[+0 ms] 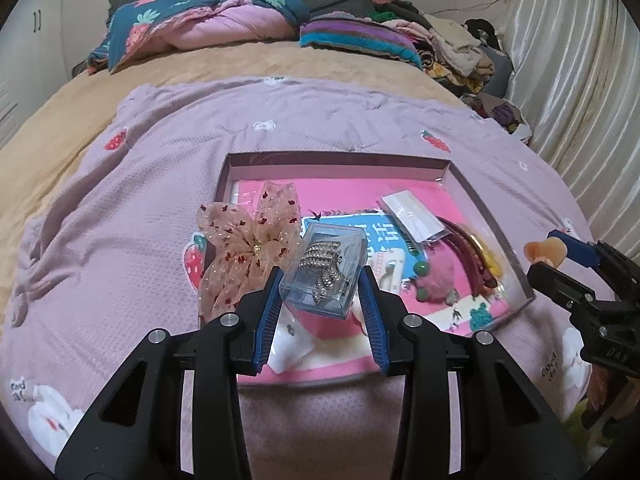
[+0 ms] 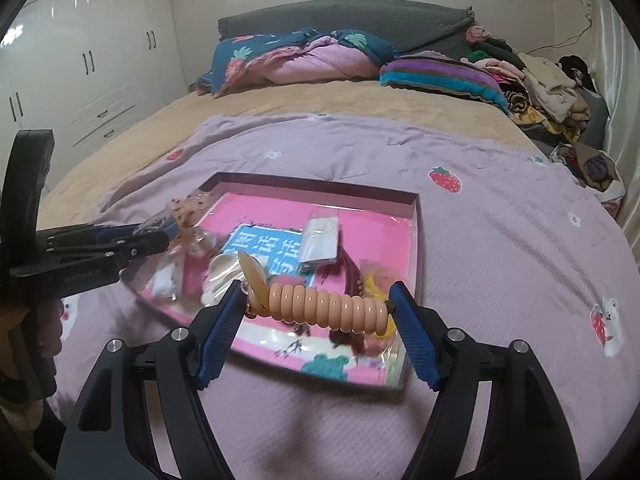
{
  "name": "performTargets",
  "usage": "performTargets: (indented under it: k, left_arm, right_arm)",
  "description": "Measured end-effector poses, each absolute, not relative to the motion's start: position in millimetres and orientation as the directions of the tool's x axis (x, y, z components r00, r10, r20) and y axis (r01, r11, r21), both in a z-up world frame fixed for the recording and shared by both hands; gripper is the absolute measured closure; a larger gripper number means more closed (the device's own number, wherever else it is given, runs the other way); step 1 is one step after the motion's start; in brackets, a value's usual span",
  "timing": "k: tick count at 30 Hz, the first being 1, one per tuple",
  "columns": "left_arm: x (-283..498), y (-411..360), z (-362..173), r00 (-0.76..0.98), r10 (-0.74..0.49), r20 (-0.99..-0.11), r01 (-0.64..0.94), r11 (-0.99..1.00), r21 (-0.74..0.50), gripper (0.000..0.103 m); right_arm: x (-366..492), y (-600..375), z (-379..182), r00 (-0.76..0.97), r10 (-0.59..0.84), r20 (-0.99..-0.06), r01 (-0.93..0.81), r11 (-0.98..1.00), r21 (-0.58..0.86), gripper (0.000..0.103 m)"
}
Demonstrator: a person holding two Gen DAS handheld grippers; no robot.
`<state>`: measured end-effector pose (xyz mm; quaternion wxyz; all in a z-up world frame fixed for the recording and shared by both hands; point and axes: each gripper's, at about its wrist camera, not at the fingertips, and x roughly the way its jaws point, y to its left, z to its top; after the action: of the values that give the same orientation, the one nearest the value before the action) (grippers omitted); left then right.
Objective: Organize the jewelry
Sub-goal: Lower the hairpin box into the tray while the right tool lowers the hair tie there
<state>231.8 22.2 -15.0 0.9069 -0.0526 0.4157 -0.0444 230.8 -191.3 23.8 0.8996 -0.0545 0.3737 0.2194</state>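
The left gripper [image 1: 320,276] sits low in the centre of the left wrist view, its blue pads pressed on either side of a small clear plastic case [image 1: 324,270] that holds sparkling rhinestone pieces [image 1: 322,266]; the case is lifted clear above the near left part of a shallow pink-lined tray [image 1: 340,160]. Just left of the case, a sheer peach bow [image 1: 248,248] with red dots drapes over the tray's left wall. The right gripper [image 2: 318,304] occupies the lower centre of the right wrist view, jaws fairly wide and clamped on the two ends of a peach spiral hair tie [image 2: 324,306], which spans the gap between the pads; a tan, shell-like disc [image 2: 252,280] sticks up at its left end, though what it is exactly is hard to tell. The tie hangs above the tray's near edge. Inside the tray, toward the right of the left wrist view, lie a white packet in clear wrap [image 1: 412,212], a dark red headband [image 1: 468,256], and a fuzzy pink bobble with green beads [image 1: 434,276]. The tray rests on a lilac quilt [image 1: 120,220] printed with strawberries, spread over a bed with heaped bedding [image 1: 208,20] at the top of the frame.
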Motion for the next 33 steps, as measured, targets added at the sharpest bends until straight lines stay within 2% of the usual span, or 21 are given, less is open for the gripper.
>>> performTargets:
  k: [16,33]
  left_arm:
    - [246,26,-37,0.618,-0.125,-0.776,0.023,0.99,-0.141,0.073]
    - [254,14,-47,0.598,-0.146,-0.788,0.057,0.989,-0.14,0.073]
  right_arm:
    - [256,-165,-10,0.568,0.331,-0.754,-0.442,0.895,0.06,0.031]
    - [241,-154,-33,0.516,0.339,-0.787,-0.473,0.879,0.069,0.03]
